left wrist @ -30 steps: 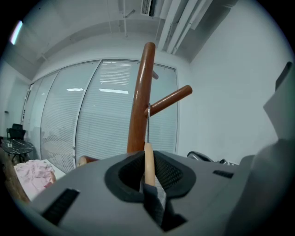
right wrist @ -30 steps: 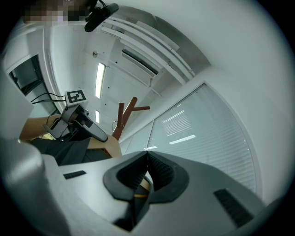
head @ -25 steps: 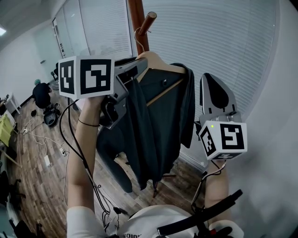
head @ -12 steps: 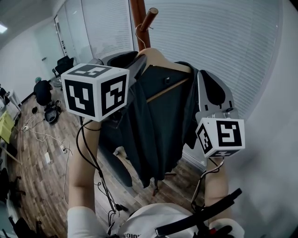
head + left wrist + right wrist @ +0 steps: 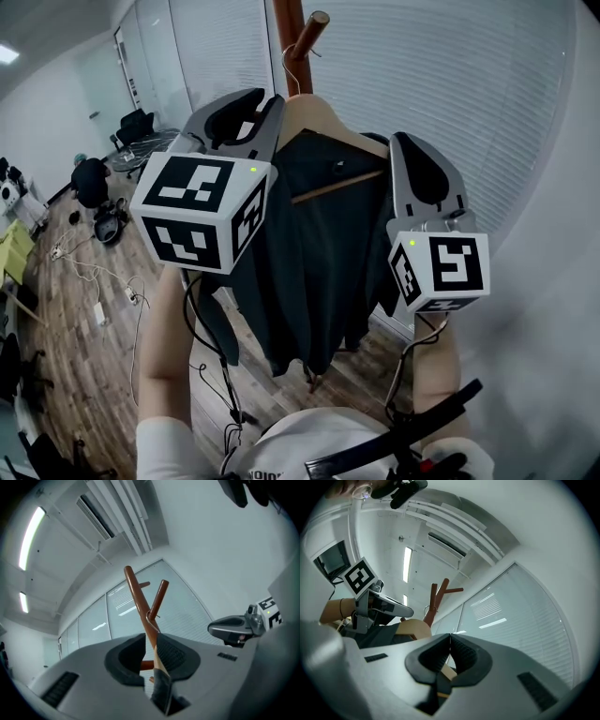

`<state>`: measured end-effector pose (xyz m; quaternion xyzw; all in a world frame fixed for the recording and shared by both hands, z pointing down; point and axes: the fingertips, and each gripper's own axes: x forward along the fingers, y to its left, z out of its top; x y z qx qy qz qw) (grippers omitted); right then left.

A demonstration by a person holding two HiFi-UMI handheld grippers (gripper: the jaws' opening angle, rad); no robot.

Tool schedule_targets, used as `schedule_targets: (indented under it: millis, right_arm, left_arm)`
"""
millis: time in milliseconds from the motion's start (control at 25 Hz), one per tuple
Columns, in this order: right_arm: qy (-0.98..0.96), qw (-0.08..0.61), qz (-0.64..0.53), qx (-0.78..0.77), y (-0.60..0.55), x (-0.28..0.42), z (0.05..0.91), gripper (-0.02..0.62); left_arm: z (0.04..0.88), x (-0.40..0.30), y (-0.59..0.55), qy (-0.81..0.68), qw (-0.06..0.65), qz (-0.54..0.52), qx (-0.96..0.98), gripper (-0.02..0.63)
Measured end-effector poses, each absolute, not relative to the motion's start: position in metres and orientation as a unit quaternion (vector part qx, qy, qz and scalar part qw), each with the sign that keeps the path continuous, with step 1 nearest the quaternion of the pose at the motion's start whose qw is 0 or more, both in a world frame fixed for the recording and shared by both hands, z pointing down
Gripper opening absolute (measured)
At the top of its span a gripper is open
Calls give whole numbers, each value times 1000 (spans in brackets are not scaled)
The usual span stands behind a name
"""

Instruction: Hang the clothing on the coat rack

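From the head view, the brown wooden coat rack (image 5: 289,28) stood at the top, and just below its slanted peg (image 5: 310,30) hung a pale wooden hanger (image 5: 314,117) carrying a dark grey garment (image 5: 319,253). The left gripper (image 5: 251,108) was clamped on the hanger's shoulder left of the rack, the right gripper (image 5: 417,155) on the shoulder to its right, and the thin wire hook (image 5: 293,70) sat close against the rack under the peg. In the left gripper view the jaws were pressed shut on wood and dark cloth, and the hook (image 5: 151,619) lay right in the fork where peg met rack, though I could not tell if it bore weight there. In the right gripper view the jaws were likewise closed on the hanger's end, the rack beyond them. To my eye the lift was done; what remained was seating the hook and letting go.
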<state>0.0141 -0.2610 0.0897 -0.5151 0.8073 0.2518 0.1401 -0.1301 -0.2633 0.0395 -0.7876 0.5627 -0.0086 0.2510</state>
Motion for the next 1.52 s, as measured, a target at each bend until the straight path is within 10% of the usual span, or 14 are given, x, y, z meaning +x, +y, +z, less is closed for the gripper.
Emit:
schedule_targets:
  millis: [1520]
  right_arm:
    - [773, 131, 310, -538, -245, 17, 87, 18]
  left_arm:
    - [61, -127, -206, 597, 379, 39, -706, 14]
